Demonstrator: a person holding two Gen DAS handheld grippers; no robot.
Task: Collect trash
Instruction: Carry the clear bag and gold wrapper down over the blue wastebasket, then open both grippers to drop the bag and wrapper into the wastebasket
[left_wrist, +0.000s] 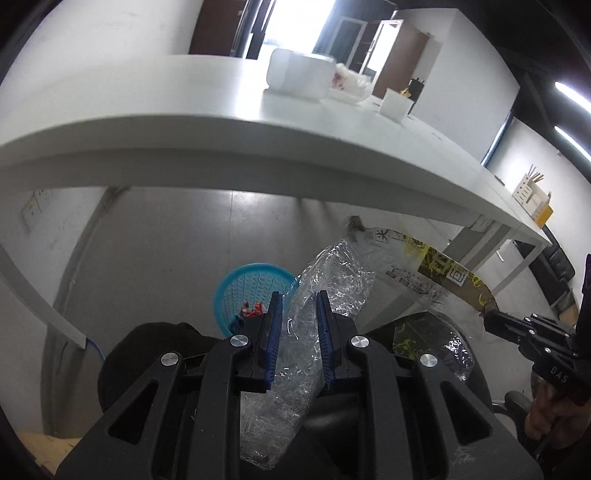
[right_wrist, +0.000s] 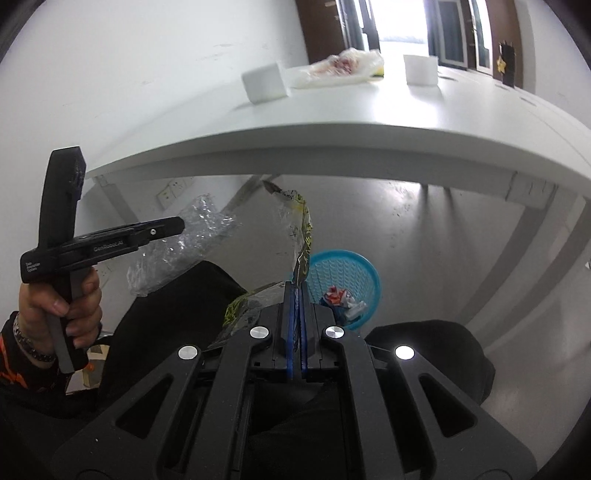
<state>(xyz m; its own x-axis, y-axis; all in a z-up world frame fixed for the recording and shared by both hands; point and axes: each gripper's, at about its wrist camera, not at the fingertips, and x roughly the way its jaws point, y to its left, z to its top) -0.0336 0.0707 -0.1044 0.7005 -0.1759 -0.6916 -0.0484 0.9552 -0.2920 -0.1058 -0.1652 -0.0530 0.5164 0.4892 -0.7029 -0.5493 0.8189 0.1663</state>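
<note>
Trash held over floor below white table, one piece in each gripper.

White table (left_wrist: 184, 122), long top, seen from below its edge; bears a white tub (left_wrist: 299, 74), a crumpled plastic bag (right_wrist: 343, 66) and a small white box (right_wrist: 419, 68). Grey floor (left_wrist: 177, 236) beneath. Blue mesh basket (right_wrist: 345, 275) on the floor under the table, with red-and-white scraps inside. Printed wrapper (left_wrist: 436, 269), clear with yellow and black markings, pinched between the fully closed fingers of the right gripper (right_wrist: 295, 291), its free end standing up above the basket. Clear crinkled plastic wrap (left_wrist: 332, 280), clamped between the blue pads of the left gripper (left_wrist: 297, 299), near the basket. Hand (right_wrist: 70, 306) grips the left gripper's handle.
</note>
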